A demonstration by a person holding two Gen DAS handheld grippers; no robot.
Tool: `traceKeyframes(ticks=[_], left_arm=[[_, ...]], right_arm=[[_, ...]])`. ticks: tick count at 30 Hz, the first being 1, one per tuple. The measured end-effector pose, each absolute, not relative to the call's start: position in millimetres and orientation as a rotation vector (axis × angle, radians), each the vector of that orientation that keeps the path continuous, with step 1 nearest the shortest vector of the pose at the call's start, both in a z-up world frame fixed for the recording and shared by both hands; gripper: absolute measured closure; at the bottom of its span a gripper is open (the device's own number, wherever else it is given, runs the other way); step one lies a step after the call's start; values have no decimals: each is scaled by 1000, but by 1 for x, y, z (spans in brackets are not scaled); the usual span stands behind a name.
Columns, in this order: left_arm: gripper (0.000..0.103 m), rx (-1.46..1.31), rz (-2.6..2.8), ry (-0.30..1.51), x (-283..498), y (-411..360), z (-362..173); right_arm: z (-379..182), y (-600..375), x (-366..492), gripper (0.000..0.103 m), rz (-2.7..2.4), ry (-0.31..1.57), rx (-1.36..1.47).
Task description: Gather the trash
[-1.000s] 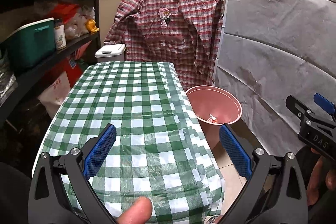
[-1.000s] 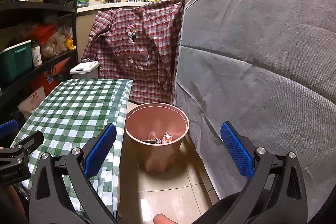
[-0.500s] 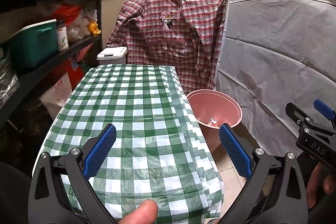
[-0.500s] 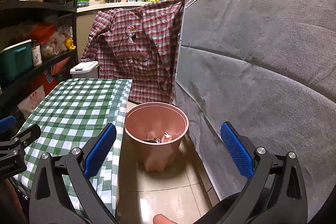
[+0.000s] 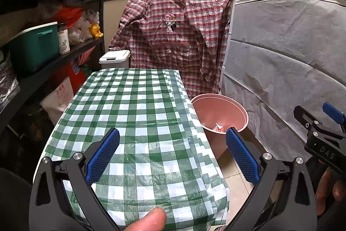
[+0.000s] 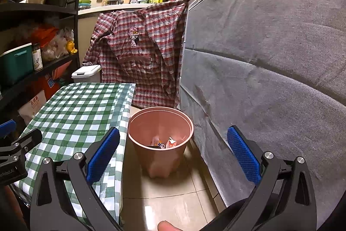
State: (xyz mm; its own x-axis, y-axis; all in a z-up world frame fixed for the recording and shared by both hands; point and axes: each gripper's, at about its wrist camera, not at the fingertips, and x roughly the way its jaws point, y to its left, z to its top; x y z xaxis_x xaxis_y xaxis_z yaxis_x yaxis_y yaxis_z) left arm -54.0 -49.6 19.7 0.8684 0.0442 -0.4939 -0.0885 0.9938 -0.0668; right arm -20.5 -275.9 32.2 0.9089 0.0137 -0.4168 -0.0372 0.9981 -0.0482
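Left gripper (image 5: 172, 153) spread wide over the checked tablecloth (image 5: 138, 114), gripping nothing. Right gripper (image 6: 173, 149) likewise agape, above the pink bin (image 6: 160, 122) holding trash (image 6: 166, 142).

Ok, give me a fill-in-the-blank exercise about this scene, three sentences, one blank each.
1. The pink bin stands on the ____, beside the table.
2. The tablecloth is checked white and ____.
3. Both the left gripper and the right gripper have their jaws ____.

Missing words: floor; green; open
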Motion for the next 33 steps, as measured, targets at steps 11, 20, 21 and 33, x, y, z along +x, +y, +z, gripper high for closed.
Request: traceKeyframes(ticks=[11, 20, 21, 33], left_arm=[[8, -82, 65, 508, -53, -55, 20], [8, -77, 60, 506, -52, -60, 19], [8, -77, 59, 506, -52, -59, 19], [8, -75, 58, 506, -52, -63, 18]], right_arm=[[33, -278, -21, 5, 26, 430, -53], [36, -281, -20, 5, 25, 428, -50], [36, -280, -20, 5, 26, 429, -49], [36, -281, -20, 5, 25, 428, -48]])
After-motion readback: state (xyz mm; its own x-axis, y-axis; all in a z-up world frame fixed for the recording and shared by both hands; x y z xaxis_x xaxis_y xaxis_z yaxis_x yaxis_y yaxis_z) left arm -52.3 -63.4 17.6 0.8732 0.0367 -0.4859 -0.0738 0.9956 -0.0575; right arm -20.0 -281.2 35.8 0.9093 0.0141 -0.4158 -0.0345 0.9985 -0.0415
